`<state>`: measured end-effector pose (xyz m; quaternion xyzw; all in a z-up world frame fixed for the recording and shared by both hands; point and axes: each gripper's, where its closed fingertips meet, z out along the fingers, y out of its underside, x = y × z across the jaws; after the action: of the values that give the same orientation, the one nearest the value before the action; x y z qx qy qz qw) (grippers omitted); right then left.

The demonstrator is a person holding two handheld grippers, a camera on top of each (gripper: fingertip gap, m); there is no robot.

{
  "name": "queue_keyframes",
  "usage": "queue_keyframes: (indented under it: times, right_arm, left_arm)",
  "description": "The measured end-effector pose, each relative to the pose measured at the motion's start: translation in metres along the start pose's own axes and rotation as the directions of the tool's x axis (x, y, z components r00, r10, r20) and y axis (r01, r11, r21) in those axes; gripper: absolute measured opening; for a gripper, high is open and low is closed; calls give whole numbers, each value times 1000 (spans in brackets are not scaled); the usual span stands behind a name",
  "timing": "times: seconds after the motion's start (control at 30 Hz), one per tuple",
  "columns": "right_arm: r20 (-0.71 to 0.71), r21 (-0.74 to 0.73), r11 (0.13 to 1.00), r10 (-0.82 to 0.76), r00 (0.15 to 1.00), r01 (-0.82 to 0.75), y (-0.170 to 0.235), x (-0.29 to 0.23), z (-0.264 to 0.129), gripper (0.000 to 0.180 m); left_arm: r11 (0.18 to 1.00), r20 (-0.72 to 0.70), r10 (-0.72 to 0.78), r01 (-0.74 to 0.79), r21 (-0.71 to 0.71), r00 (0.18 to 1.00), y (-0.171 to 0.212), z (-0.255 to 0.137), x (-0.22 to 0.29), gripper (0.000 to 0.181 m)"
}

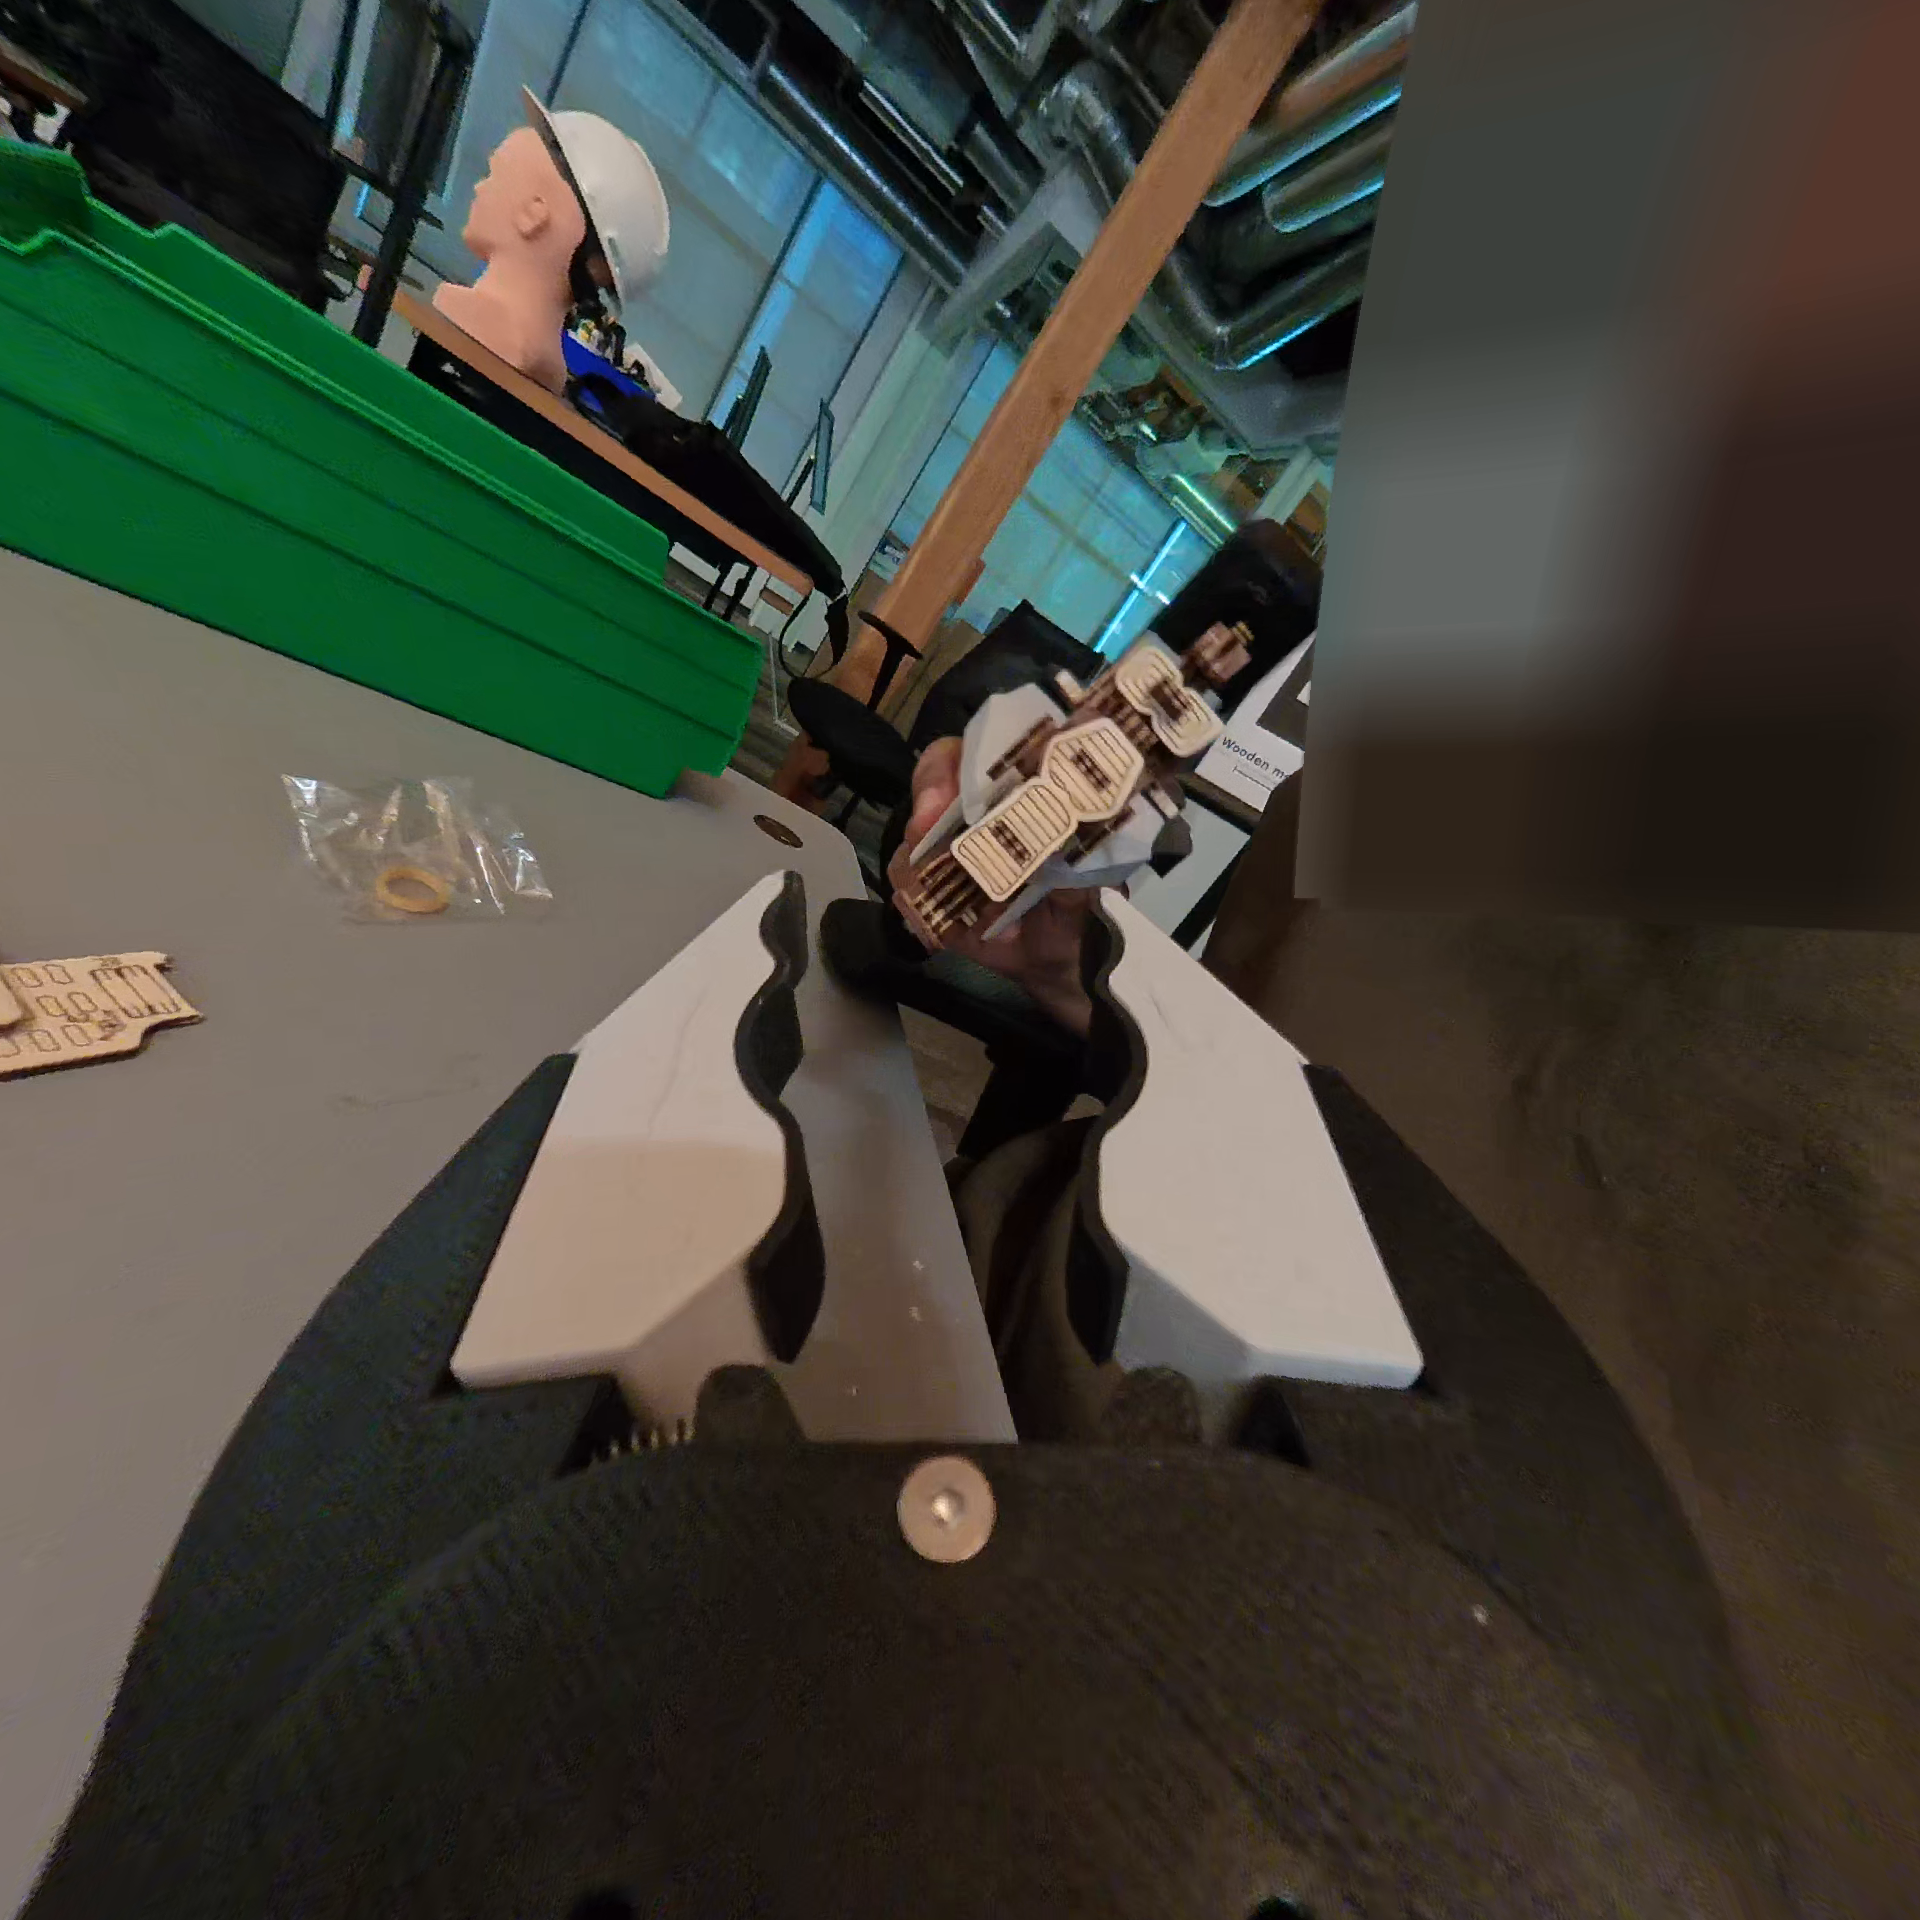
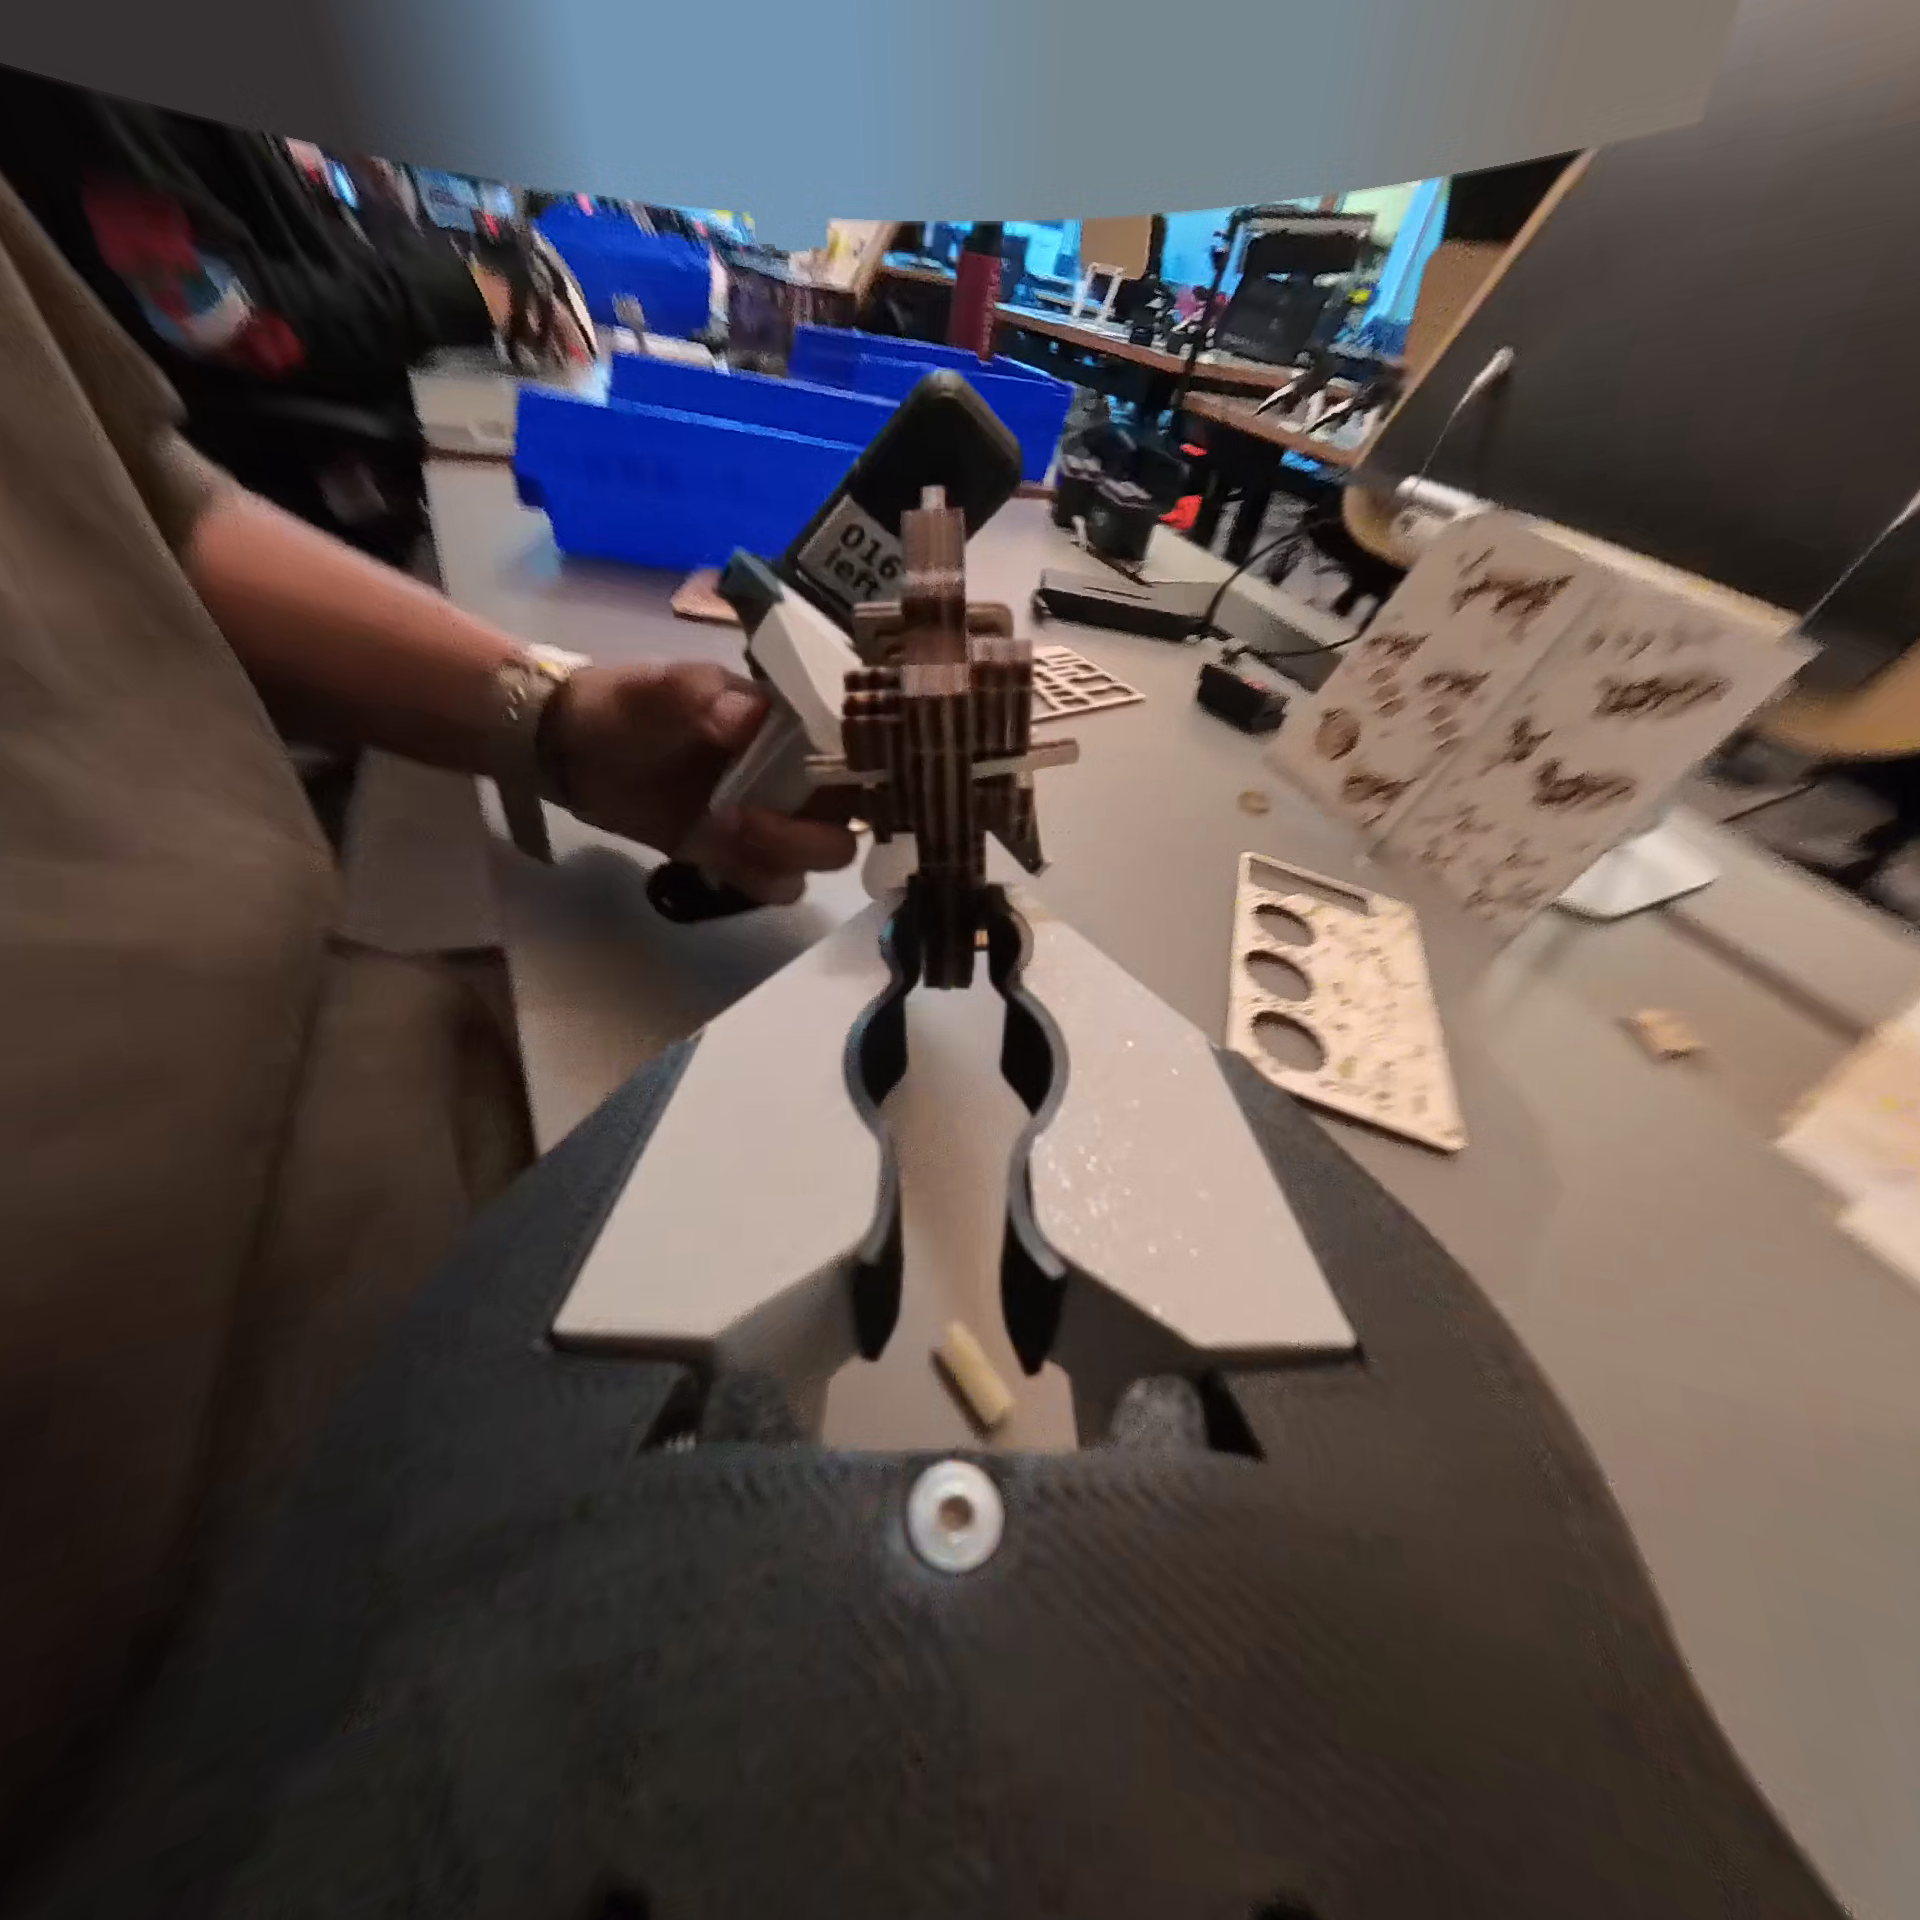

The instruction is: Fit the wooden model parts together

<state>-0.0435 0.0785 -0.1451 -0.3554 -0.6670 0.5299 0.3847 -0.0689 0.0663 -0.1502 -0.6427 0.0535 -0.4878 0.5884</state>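
- Wooden model (image 2: pixel 940 727): your right gripper (image 2: pixel 953 940) is clenched on its lower end, so the layered assembly stands up and away from the fingertips, clear of the grey table (image 2: pixel 1195 894).
- Long axis: in the right wrist view the model's length runs almost in line with the right gripper's fingers, with short cross-pieces sticking out to left and right about halfway up.
- Left gripper (image 1: pixel 951 914): its fingers are spread apart and nothing sits between them. The left wrist view shows the model (image 1: pixel 1081 790) ahead of this gripper, beyond the tips and slightly to the right, lying on a diagonal from lower left to upper right.
- Deciding relation: the empty left gripper is the free one and faces the model's broad slatted side. In the right wrist view it (image 2: pixel 790 717) shows close against the left side of the model; whether it touches cannot be told from either view.
- Loose stock: a cut-out wooden sheet (image 2: pixel 1340 1018) lies on the table to the right of the right gripper, and another sheet (image 1: pixel 88 1003) lies far left of the left gripper beside a clear bag (image 1: pixel 416 847). A small pale peg (image 2: pixel 971 1387) rests on the table under the right gripper.
- Judgement: any further part must be fetched by your left gripper, and it must enter across the model's long axis while the right gripper holds steady.
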Motion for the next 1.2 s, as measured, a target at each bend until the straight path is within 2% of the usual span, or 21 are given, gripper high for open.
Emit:
queue_keyframes:
  times: [0.13, 0.33, 0.5, 1.2]
  right_arm:
    - [-94, -55, 961, -275, 957, 271, -1, -1, -1, 10]
    - [-174, -99, 890, -456, 873, 445, -5, 3, -6, 10]
    - [-217, -166, 780, -626, 749, 604, -3, 5, -5, 9]
    - [-303, -188, 651, -751, 587, 735, -12, 10, -4, 10]
  left_arm:
    - [1000, -4, -4, 4, 6, 1000, -3, -5, -3, 51]
    - [1000, -8, -13, 14, 9, 1000, -3, -6, -6, 51]
    - [1000, -25, -28, 28, -6, 999, 1, -2, -4, 49]
    - [982, -153, -183, 188, 21, 971, 5, 7, 10, 39]
